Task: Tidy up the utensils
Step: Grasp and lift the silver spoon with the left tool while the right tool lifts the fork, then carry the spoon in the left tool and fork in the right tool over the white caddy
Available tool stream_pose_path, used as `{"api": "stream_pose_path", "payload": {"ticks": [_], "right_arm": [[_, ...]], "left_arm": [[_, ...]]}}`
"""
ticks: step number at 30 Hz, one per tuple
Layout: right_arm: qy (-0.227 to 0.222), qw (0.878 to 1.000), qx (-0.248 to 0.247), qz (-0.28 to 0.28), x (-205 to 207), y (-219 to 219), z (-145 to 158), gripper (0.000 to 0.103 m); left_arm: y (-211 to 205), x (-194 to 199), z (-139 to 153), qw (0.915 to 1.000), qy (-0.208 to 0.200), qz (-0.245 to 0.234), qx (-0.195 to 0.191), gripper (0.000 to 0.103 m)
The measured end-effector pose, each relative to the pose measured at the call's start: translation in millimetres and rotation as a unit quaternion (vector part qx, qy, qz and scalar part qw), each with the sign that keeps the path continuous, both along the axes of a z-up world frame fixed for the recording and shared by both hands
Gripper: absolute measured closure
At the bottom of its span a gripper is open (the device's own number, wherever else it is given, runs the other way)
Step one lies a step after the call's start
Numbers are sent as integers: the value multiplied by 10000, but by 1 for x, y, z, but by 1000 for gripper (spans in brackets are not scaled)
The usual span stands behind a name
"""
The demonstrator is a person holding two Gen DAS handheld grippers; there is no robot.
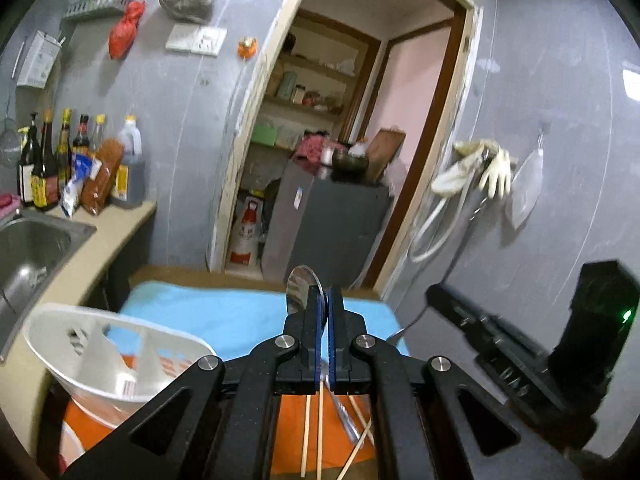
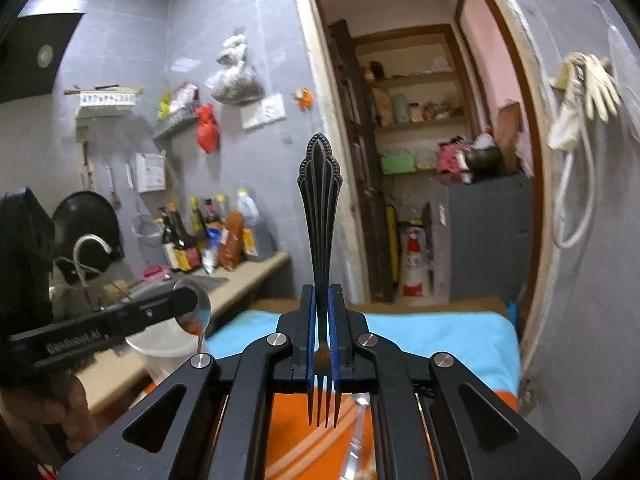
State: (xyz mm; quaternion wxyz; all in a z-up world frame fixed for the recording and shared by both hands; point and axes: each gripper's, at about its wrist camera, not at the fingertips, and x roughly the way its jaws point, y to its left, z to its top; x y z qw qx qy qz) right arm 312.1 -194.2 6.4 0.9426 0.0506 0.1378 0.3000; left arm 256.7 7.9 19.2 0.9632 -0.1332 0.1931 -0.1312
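My left gripper is shut on a metal spoon, bowl up past the fingertips. It shows from the side in the right wrist view, spoon bowl over the white holder. My right gripper is shut on a dark metal fork, ornate handle pointing up, tines toward the camera. In the left wrist view the right gripper sits at the right, with the fork's thin end below it. A white divided utensil holder stands at lower left. Wooden chopsticks lie on the orange cloth below.
A table with a blue towel and orange cloth lies ahead. A steel sink and counter with sauce bottles are at left. A doorway with a grey cabinet is beyond. Gloves hang on the right wall.
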Motion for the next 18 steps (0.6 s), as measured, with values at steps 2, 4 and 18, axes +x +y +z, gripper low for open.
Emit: {"api": "stream_pose_path", "payload": {"ticks": [2, 4, 18], "right_arm": [[-84, 9999, 68, 124, -2, 13, 11, 99], [-157, 9994, 152, 282, -3, 28, 23, 99], [-22, 9941, 519, 949, 3, 118, 20, 99]], "left_arm": [[16, -5, 18, 9999, -87, 49, -123, 102], [32, -9, 33, 9996, -174, 137, -176, 102], [154, -20, 52, 9923, -590, 834, -702, 102]]}}
